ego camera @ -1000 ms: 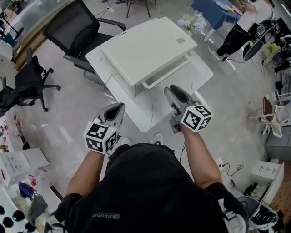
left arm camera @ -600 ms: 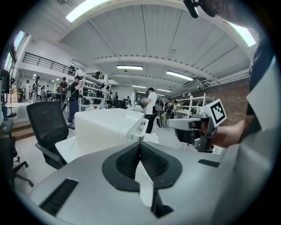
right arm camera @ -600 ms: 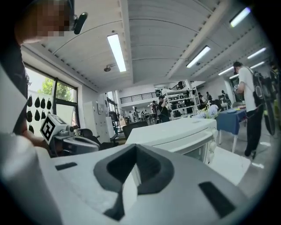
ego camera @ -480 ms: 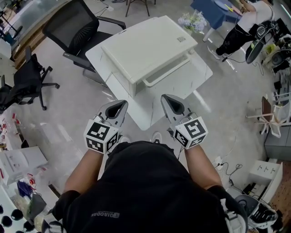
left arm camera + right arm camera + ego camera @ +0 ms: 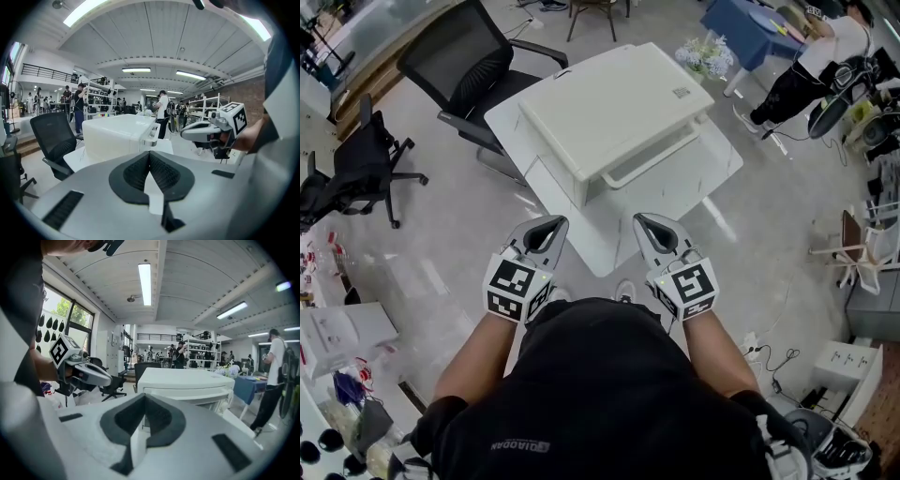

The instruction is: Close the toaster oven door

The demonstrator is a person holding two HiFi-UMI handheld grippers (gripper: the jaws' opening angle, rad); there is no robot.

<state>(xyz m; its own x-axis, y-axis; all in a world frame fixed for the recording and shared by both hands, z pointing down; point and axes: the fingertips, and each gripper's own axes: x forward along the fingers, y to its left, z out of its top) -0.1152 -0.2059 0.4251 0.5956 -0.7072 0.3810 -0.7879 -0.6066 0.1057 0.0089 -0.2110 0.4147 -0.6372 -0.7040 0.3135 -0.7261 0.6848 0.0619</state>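
The white toaster oven (image 5: pixel 614 108) stands on a white table (image 5: pixel 703 167). Its door looks shut, with the handle bar (image 5: pixel 652 159) lying along the front face. Both grippers hover off the table's near corner, close to my body and apart from the oven. The left gripper (image 5: pixel 547 226) is shut with nothing between its pads. Level with it to the right, the right gripper (image 5: pixel 649 223) is also shut and empty. The left gripper view shows the oven (image 5: pixel 115 136) ahead past the closed jaws. In the right gripper view the oven (image 5: pixel 183 379) sits beyond the closed jaws.
A black office chair (image 5: pixel 459 61) stands behind the table at the left, and another chair (image 5: pixel 356 159) is farther left. Flowers (image 5: pixel 705 54), a blue table (image 5: pixel 750 23) and a person (image 5: pixel 811 56) are at the far right. Cables (image 5: pixel 769 349) lie on the floor.
The right gripper has drawn back from the oven's front toward my body and rolled, so its marker cube faces up. The left gripper has stayed where it was.
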